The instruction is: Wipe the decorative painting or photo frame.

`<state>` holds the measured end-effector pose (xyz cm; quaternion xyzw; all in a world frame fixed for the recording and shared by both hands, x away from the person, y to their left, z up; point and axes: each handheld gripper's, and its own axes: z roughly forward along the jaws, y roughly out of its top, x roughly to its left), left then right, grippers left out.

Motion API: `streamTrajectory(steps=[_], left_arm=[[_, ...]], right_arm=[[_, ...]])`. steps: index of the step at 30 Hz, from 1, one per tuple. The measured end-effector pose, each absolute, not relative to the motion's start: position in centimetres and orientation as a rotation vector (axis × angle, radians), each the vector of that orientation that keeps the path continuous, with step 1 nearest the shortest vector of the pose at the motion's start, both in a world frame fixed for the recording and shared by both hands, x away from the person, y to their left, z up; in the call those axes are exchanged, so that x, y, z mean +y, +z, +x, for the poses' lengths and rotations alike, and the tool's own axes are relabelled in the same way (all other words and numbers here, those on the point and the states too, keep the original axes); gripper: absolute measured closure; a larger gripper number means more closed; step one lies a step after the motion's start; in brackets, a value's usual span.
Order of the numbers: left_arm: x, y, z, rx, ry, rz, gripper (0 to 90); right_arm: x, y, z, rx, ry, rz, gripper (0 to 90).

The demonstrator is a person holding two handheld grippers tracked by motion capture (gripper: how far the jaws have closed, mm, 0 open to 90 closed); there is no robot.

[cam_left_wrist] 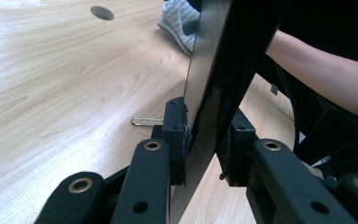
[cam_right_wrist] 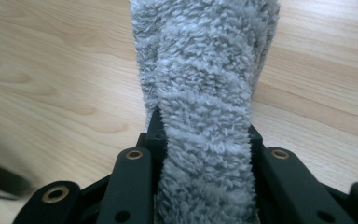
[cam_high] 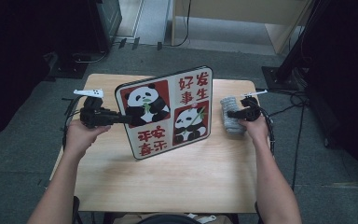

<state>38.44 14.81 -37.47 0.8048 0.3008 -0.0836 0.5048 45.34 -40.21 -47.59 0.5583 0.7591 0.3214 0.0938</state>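
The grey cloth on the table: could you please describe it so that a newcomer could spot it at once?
On the wooden table, look to the right of the tilted panda board. The cloth hangs clamped in the right gripper. It is the one soft, fluffy grey thing there.

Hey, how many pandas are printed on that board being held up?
2. One panda is in the upper left red square of the board, and the other panda is in the lower right red square. The board's back face is hidden.
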Motion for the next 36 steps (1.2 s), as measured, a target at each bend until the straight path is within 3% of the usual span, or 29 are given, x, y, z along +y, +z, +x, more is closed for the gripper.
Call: streamTrajectory(steps=[13,24,36], left_arm=[[14.8,-37.4,38.3,0.729,-0.191,1.942,75.2],[14.9,-37.4,38.2,0.737,-0.176,1.952,73.3],[15.3,-37.7,38.4,0.787,-0.136,1.968,60.2]], right_arm=[[-40.5,-49.1,46.1,2.218,0.927,1.656,63.8],[-40.2,-48.5,46.3,2.234,0.944,1.662,31.6],[-40.6,-47.0,45.3,2.161,0.953,1.673,28.5]])
